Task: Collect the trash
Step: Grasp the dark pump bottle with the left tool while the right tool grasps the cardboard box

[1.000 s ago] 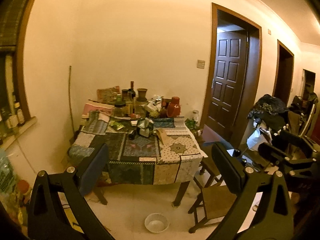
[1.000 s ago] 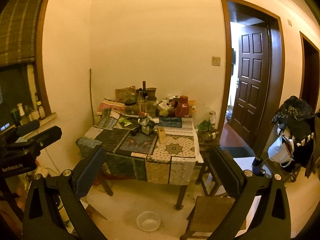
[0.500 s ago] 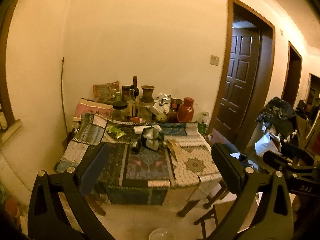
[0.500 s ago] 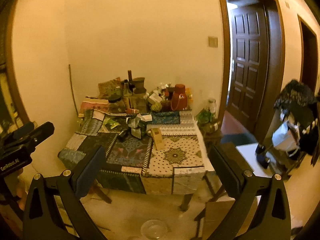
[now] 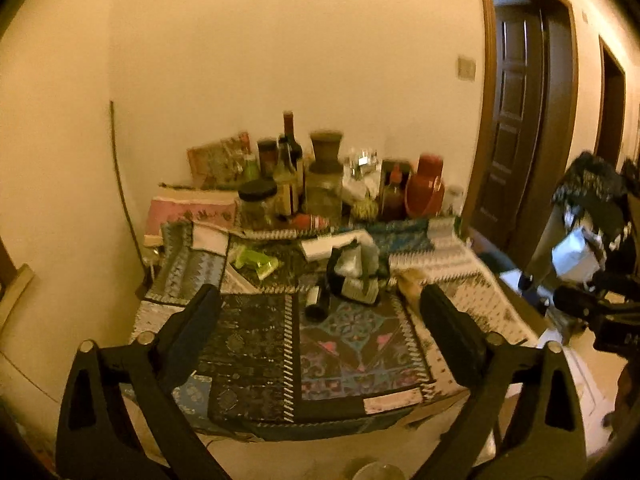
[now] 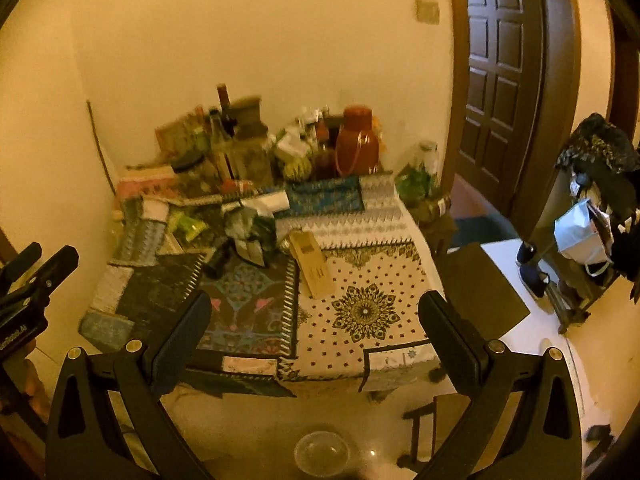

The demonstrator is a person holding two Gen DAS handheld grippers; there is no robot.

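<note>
On table (image 6: 368, 312): one green wrapper (image 6: 188, 227), one carton (image 6: 312, 266).

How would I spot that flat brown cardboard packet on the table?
Find the table with the patchwork cloth by the wall. The cardboard packet lies flat where the dark patches meet the cream dotted patch, right of the crumpled wrappers. It alone is plain tan, long and rectangular.
</note>
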